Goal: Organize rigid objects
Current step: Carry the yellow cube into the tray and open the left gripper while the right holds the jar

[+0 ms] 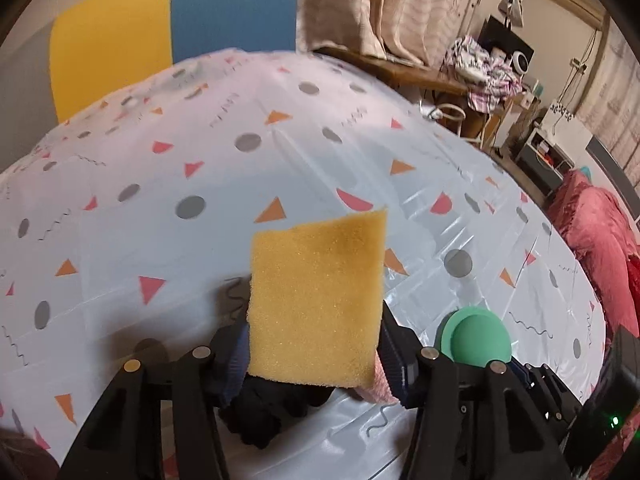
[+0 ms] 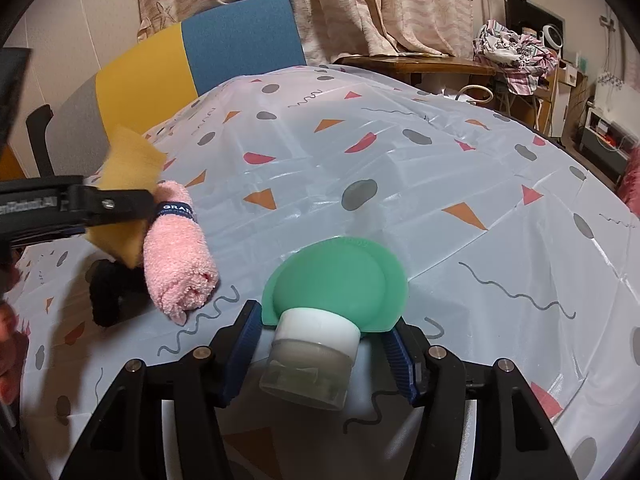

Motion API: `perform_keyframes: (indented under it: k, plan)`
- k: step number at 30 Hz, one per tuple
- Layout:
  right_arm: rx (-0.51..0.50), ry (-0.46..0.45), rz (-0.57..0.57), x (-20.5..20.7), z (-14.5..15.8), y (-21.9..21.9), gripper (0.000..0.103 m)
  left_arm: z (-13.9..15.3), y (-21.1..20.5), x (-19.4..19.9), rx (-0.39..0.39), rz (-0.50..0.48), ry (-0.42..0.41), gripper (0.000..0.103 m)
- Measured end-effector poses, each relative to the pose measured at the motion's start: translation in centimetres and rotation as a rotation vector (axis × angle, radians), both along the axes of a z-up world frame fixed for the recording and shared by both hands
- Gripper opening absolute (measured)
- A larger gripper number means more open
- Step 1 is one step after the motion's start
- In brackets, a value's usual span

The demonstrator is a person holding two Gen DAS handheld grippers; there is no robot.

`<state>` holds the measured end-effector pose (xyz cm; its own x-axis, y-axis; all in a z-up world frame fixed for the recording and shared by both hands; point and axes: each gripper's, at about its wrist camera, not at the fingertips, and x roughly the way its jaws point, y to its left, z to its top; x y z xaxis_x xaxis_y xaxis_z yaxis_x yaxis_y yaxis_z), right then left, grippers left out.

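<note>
My left gripper [image 1: 314, 344] is shut on a yellow sponge [image 1: 316, 300] and holds it above the table; the sponge also shows at the left of the right wrist view [image 2: 128, 168]. My right gripper [image 2: 320, 344] has its jaws around a small frosted jar with a white lid [image 2: 312, 360], lying on its side; whether they press it I cannot tell. A green upturned bowl [image 2: 340, 276] sits just beyond the jar and shows in the left wrist view [image 1: 476, 340]. A rolled pink towel [image 2: 176, 252] and a black cloth [image 2: 108, 292] lie below the sponge.
The table [image 1: 280, 152] wears a white patterned plastic cloth. A yellow and blue chair [image 1: 176, 28] stands at the far edge. A wooden side table with clothes [image 1: 480, 72] and a red blanket [image 1: 600, 248] are to the right.
</note>
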<state>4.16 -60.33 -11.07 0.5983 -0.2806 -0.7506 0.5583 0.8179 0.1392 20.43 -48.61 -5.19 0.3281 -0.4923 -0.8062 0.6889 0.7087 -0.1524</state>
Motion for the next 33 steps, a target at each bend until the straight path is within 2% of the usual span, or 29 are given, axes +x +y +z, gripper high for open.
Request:
perform_keyframes:
  k: [4, 6, 10, 15, 18, 26, 31, 33]
  plan:
    - [-0.011, 0.009, -0.001, 0.1, 0.0, 0.1, 0.059, 2.0, 2.4, -1.0, -0.060, 0.037, -0.030, 0.056]
    - [-0.012, 0.010, -0.001, 0.1, 0.0, 0.1, 0.059, 3.0, 3.8, -1.4, -0.107, 0.065, -0.010, 0.056]
    - [-0.022, 0.020, -0.004, 0.2, 0.0, 0.3, 0.058, 4.0, 6.9, -2.2, -0.150, 0.121, 0.030, 0.056]
    - [-0.035, 0.030, -0.013, 0.2, 0.0, 0.3, 0.054, 5.4, 11.6, -5.0, -0.203, 0.161, 0.033, 0.056]
    - [-0.029, 0.021, -0.018, 0.0, 0.1, 0.1, 0.053, 5.7, 14.5, -6.8, -0.239, 0.182, 0.062, 0.056]
    - [-0.069, 0.005, -0.019, -0.3, 0.7, 0.7, 0.050, 6.6, 22.9, -11.0, -0.263, 0.257, 0.033, 0.056]
    - [-0.093, -0.003, -0.009, -0.3, 1.1, 1.1, 0.050, 7.2, 29.1, -11.3, -0.299, 0.360, 0.028, 0.056]
    - [-0.102, -0.004, -0.005, -0.2, 1.2, 1.2, 0.050, 7.3, 31.5, -11.0, -0.289, 0.404, 0.008, 0.056]
